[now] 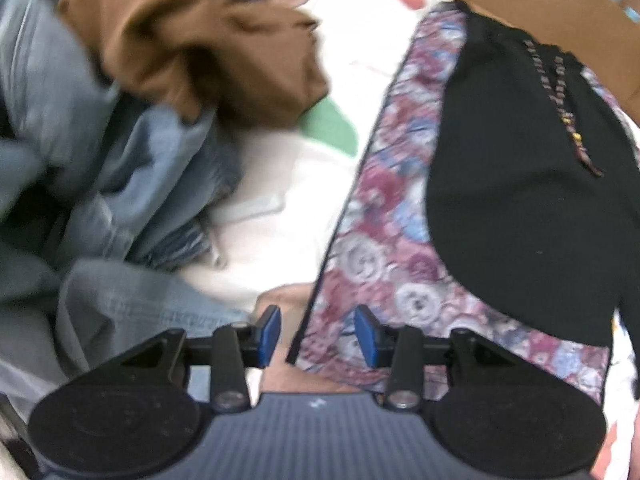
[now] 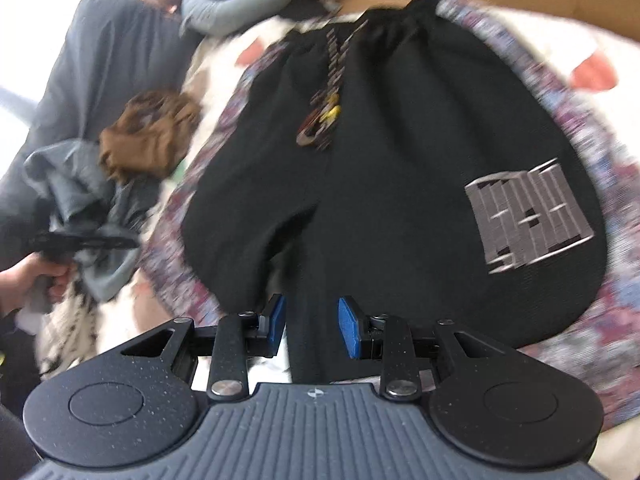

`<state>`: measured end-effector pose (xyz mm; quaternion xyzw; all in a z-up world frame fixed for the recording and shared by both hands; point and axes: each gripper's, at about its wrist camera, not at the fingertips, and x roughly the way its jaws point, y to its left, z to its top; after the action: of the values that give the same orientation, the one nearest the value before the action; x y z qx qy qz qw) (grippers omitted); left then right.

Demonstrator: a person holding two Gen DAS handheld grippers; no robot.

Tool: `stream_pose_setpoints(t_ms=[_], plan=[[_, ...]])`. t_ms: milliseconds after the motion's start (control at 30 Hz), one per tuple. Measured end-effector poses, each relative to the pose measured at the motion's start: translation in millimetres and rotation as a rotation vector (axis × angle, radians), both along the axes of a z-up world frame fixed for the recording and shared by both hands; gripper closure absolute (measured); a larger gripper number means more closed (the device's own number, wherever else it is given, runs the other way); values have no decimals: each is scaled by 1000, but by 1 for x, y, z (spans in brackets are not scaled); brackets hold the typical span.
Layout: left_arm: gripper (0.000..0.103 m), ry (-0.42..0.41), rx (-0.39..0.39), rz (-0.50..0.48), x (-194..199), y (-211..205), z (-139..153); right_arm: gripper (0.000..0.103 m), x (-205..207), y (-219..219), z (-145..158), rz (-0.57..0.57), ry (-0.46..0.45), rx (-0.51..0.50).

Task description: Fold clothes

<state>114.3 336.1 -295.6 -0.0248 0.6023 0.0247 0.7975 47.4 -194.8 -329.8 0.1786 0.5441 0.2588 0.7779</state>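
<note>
Hovering over black shorts (image 2: 380,152) that lie flat on a floral cloth (image 1: 384,240), both grippers look set to begin the first fold; nothing is gripped yet.

The right gripper (image 2: 311,326) has its blue pads partly apart with nothing pinched. Below and between them shows the dark crotch seam and the inner hem of one leg, so it sits at the hem end of the shorts. The waistband and its drawstring (image 2: 332,92) lie far ahead of it, and a grey printed patch (image 2: 528,220) lies ahead to its right.

The left gripper (image 1: 318,334) is likewise partly open and empty. The cloth's edge runs up between its pads; the shorts lie ahead and to its right, not under it. To its left is a heap of unfolded things: jeans (image 1: 120,200) close by and a brown garment (image 1: 192,52) farther ahead. In the right wrist view a hand (image 2: 28,280) holds that gripper off to the left, near the heap. Both views are smeared, so fine contact is hard to read.

By my reading, the shorts are spread and ready but unfolded. The next move calls for each gripper to come down on an outer edge of the shorts, one near the hem and one near the waist, pinching only the black fabric and not the cloth beneath, then carrying one half over the other. The left gripper has farther to go.
</note>
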Motion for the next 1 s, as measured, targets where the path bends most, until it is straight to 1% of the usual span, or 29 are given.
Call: stream_pose_setpoints(t_ms=[100, 267, 333, 400, 467, 533, 667, 767, 800, 833, 1000], plan=[[60, 16, -33, 37, -5, 8, -10, 67, -1, 16, -13, 44, 46, 31], [60, 39, -26, 24, -11, 12, -22, 67, 0, 45, -32, 122, 94, 83], [63, 43, -34, 38, -12, 16, -27, 67, 1, 57, -40, 143, 117, 105], [69, 42, -47, 42, -14, 18, -29, 67, 4, 66, -48, 154, 136, 116], [70, 40, -59, 39, -16, 19, -30, 68, 6, 73, -58, 156, 161, 115], [70, 39, -54, 30, -17, 18, -31, 68, 7, 81, -66, 162, 180, 117], [71, 35, -63, 30, -20, 18, -34, 68, 6, 92, -76, 168, 213, 116], [77, 27, -70, 20, -23, 17, -34, 67, 4, 95, -81, 171, 236, 100], [88, 24, -71, 15, -25, 16, -33, 67, 3, 96, -83, 170, 244, 97], [90, 22, -68, 12, -27, 16, -32, 67, 3, 95, -84, 163, 249, 102], [95, 13, -46, 5, -35, 16, -26, 68, 8, 94, -91, 119, 283, 173]])
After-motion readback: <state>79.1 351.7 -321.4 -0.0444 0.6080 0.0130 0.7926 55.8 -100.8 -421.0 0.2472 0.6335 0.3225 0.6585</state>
